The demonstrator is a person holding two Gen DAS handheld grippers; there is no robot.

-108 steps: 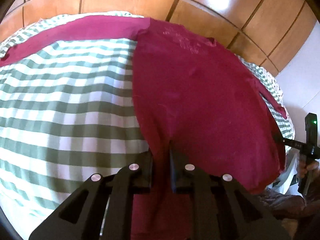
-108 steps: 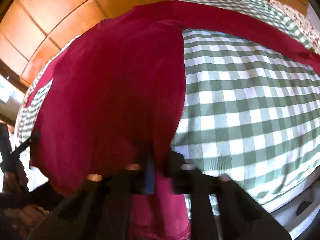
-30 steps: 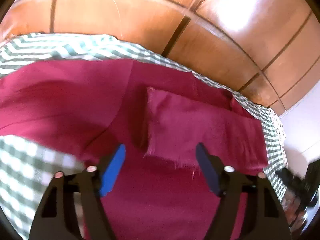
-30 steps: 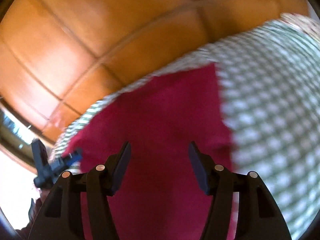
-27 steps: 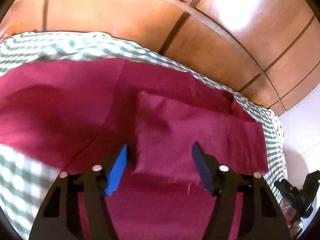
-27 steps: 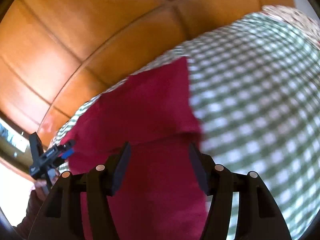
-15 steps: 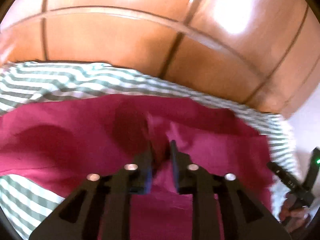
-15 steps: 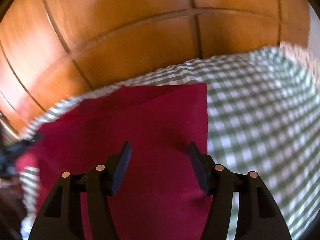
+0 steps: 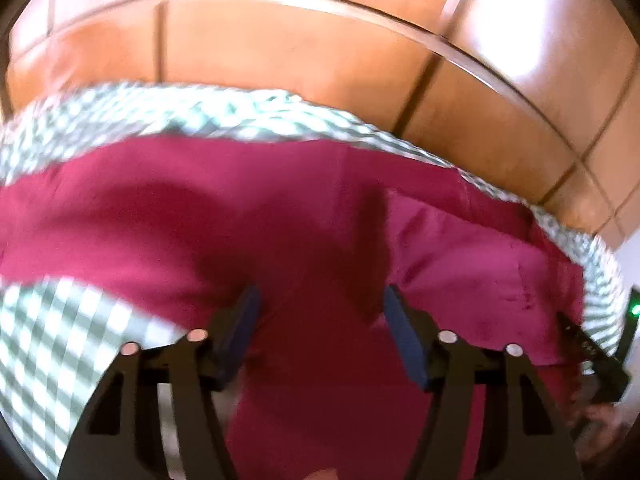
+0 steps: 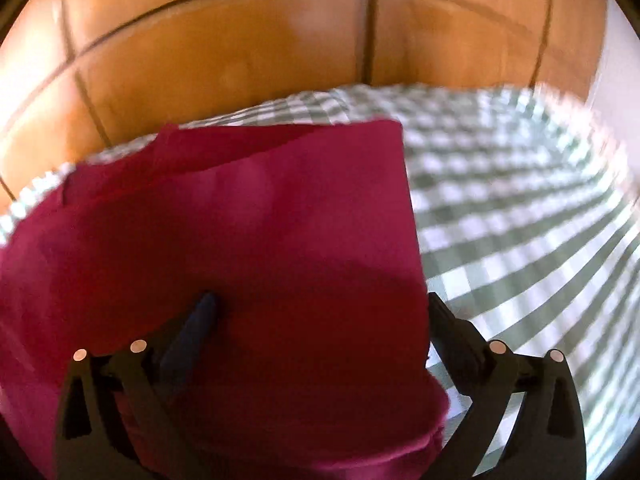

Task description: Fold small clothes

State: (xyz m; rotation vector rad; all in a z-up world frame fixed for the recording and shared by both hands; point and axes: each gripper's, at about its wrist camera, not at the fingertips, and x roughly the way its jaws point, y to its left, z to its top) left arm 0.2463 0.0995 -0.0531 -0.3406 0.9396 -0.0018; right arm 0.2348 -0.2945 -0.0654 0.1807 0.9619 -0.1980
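Red shirt (image 9: 312, 240) lies spread on green & white check cloth (image 9: 60, 344), which covers the counter. Brown wood panels (image 9: 280, 48) stand behind it.

Left wrist view: left claw (image 9: 318, 308) is spread wide, w/ blue pads (image 9: 402, 332) showing on the inner side of each finger. It hangs just over the shirt, nothing held between the fingers. A lighter flap of the shirt (image 9: 460, 264) is folded over the darker part, on the right side of the pic. A dark shadow falls on the shirt near the claw. Check cloth peeks out at the lower left & along the far edge. At the far right edge the other tool (image 9: 596, 356) shows, black, w/ a small green light (image 9: 635, 311). A hand is there too but it's blurry.

Right wrist view: right claw (image 10: 320, 304) is also spread wide. Shirt (image 10: 260, 240) fills the gap between its fingers, & the right finger sits just past the shirt's straight right edge. Can't tell if the fingers touch the shirt. A folded layer lies on top here, w/ a thinner layer poking out at the far side. Check cloth (image 10: 520, 200) is bare to the right of the shirt. Pic is a bit blurry.
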